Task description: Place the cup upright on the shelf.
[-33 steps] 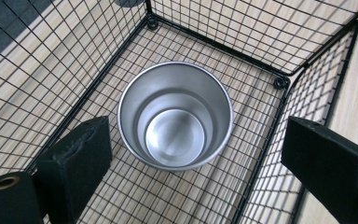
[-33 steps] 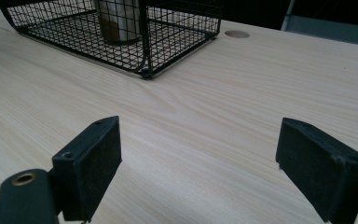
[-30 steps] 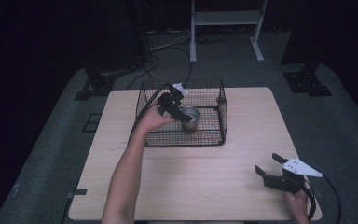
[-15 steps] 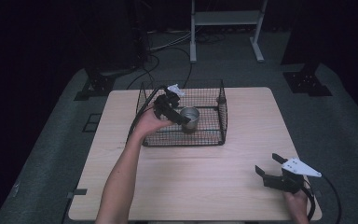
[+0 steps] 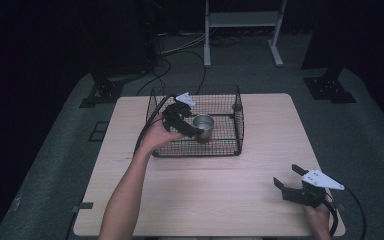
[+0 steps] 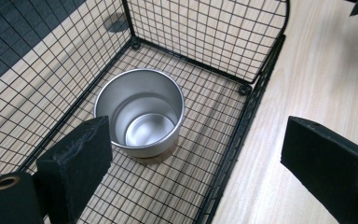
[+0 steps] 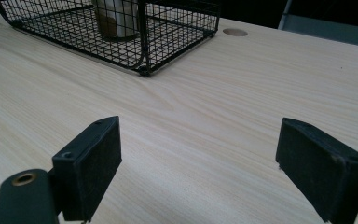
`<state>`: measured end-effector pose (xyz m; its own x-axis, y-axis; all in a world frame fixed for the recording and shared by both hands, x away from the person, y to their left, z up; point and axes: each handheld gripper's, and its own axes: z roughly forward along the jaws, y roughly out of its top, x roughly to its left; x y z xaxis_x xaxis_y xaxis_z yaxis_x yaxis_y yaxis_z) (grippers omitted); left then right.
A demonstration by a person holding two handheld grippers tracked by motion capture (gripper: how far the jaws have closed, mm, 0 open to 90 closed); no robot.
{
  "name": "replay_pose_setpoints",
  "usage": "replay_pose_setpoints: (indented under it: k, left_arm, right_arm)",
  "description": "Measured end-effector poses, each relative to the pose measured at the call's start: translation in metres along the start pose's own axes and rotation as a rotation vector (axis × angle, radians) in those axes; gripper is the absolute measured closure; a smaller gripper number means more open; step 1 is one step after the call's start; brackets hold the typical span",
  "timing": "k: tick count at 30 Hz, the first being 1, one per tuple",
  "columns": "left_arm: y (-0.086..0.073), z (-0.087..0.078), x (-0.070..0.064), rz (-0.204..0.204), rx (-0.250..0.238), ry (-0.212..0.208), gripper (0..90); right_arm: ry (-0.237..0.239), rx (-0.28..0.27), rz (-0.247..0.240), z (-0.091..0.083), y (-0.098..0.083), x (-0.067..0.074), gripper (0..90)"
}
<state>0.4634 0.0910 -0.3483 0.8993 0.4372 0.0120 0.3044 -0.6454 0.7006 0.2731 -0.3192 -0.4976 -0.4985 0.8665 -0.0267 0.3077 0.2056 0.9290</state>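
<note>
A steel cup (image 5: 203, 125) stands upright and empty inside a black wire basket (image 5: 237, 120) at the table's far middle. My left gripper (image 5: 187, 122) hovers over the basket's left part, just left of the cup. In the left gripper view, the left gripper (image 6: 200, 163) is open and holds nothing; the cup (image 6: 140, 112) sits beyond its left pad (image 6: 77, 158), untouched. My right gripper (image 5: 292, 182) rests low near the table's front right corner. Its jaws stand wide apart in the right gripper view (image 7: 205, 163), with bare wood between them.
The wooden table (image 5: 220, 195) lies bare between the basket and the right gripper. From the right gripper view the basket (image 7: 168, 32) stands far off with the cup (image 7: 114, 18) inside, and a round hole (image 7: 235, 32) marks the tabletop. Cables and stand legs (image 5: 207, 55) lie on the floor behind.
My left gripper has drawn back a little to the left, away from the cup. The cup stays in the basket. The right gripper has not moved.
</note>
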Motion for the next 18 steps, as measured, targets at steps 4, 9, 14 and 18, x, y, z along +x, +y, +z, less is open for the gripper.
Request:
replay_pose_setpoints:
  k: [4, 9, 14, 18]
  left_arm:
    - [-0.005, -0.009, -0.004, 0.003, -0.027, 0.004, 7.8]
    - [-0.011, -0.017, -0.01, 0.008, -0.045, 0.011, 7.8]
    - [-0.02, -0.025, -0.019, 0.018, -0.064, 0.018, 7.8]
    - [-0.027, -0.031, -0.025, 0.016, -0.089, 0.024, 7.8]
  right_arm:
    - [-0.001, 0.0, -0.002, 0.0, 0.0, 0.0, 13.5]
    - [-0.003, 0.002, -0.004, 0.0, 0.0, 0.0, 13.5]
    - [-0.005, 0.004, -0.008, 0.001, 0.0, 0.001, 13.5]
    - [-0.008, 0.006, -0.009, 0.001, 0.0, 0.001, 13.5]
